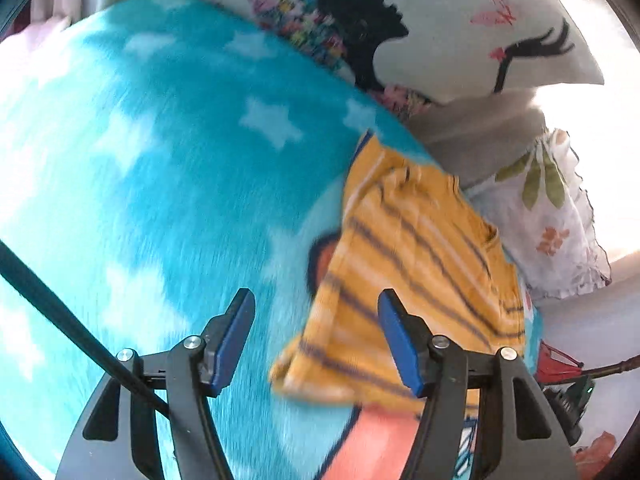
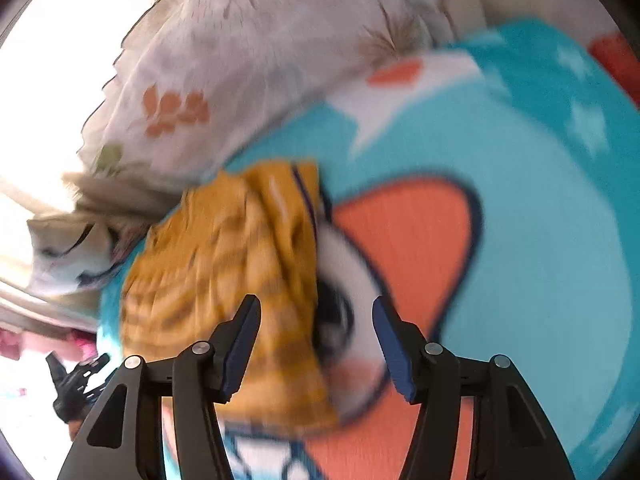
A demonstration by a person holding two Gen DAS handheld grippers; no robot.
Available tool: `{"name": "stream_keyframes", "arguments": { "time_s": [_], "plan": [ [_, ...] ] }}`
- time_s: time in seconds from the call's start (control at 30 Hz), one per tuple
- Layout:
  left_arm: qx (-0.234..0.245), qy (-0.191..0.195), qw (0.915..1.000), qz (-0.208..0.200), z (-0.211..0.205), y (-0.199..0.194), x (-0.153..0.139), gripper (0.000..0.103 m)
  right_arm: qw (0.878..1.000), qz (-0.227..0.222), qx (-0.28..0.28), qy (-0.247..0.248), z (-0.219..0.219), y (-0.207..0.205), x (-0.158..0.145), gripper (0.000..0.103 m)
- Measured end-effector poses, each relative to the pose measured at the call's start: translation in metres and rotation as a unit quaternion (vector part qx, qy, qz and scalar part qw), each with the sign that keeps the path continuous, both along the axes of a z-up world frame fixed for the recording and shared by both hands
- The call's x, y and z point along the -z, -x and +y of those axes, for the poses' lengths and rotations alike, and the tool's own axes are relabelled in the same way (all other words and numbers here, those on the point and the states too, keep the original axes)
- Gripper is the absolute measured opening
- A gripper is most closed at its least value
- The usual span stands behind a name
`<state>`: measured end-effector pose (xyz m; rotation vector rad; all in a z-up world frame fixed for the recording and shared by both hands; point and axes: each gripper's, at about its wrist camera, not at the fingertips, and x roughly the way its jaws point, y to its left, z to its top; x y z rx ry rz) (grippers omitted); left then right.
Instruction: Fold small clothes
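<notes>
A small yellow garment with dark and white stripes (image 1: 416,264) lies folded on a turquoise star-print blanket (image 1: 160,160). My left gripper (image 1: 316,336) is open and empty, hovering just above the garment's near left edge. In the right wrist view the same garment (image 2: 224,280) lies left of centre on the blanket (image 2: 540,240), over an orange and white cartoon print. My right gripper (image 2: 316,340) is open and empty, above the garment's right edge. Both views are blurred by motion.
A white pillow with a black printed figure and butterflies (image 1: 460,28) lies beyond the blanket. A white floral cloth (image 1: 552,220) lies right of the garment and shows in the right wrist view (image 2: 240,60). The other gripper (image 2: 76,384) shows at the lower left.
</notes>
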<state>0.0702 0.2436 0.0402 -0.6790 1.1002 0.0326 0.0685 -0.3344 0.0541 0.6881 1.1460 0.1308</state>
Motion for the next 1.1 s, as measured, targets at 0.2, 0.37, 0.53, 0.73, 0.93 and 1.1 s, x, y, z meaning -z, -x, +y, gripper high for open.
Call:
{"name": "stream_keyframes", "arguments": {
  "time_s": [0.2,0.37,0.53,0.73,0.93,1.1],
  "plan": [
    [-0.003,0.054,0.9986,0.000,-0.013,0.040,0.022,0.063,0.995,0.016,-0.016,-0.100,0.025,0.054,0.030,0.066],
    [0.022,0.058,0.9980,-0.013,-0.030,0.043,0.027,0.075,0.993,0.018,-0.029,-0.114,0.059,0.049,0.050,0.066],
    [0.018,0.083,0.9962,-0.018,-0.034,0.014,0.030,0.076,0.995,-0.004,-0.023,-0.099,0.076,0.020,0.046,0.066],
    [0.015,0.069,0.9974,-0.018,-0.042,-0.019,0.029,0.073,0.996,-0.021,0.016,-0.081,0.082,-0.015,0.044,0.067],
    [0.018,0.044,0.9988,0.012,-0.046,-0.020,0.021,0.017,0.985,0.019,0.041,-0.167,0.066,-0.017,0.064,0.021],
    [0.036,0.032,0.9988,-0.002,-0.052,0.013,-0.007,0.016,0.985,0.013,0.018,-0.170,0.055,0.015,0.047,0.010]
  ]
}}
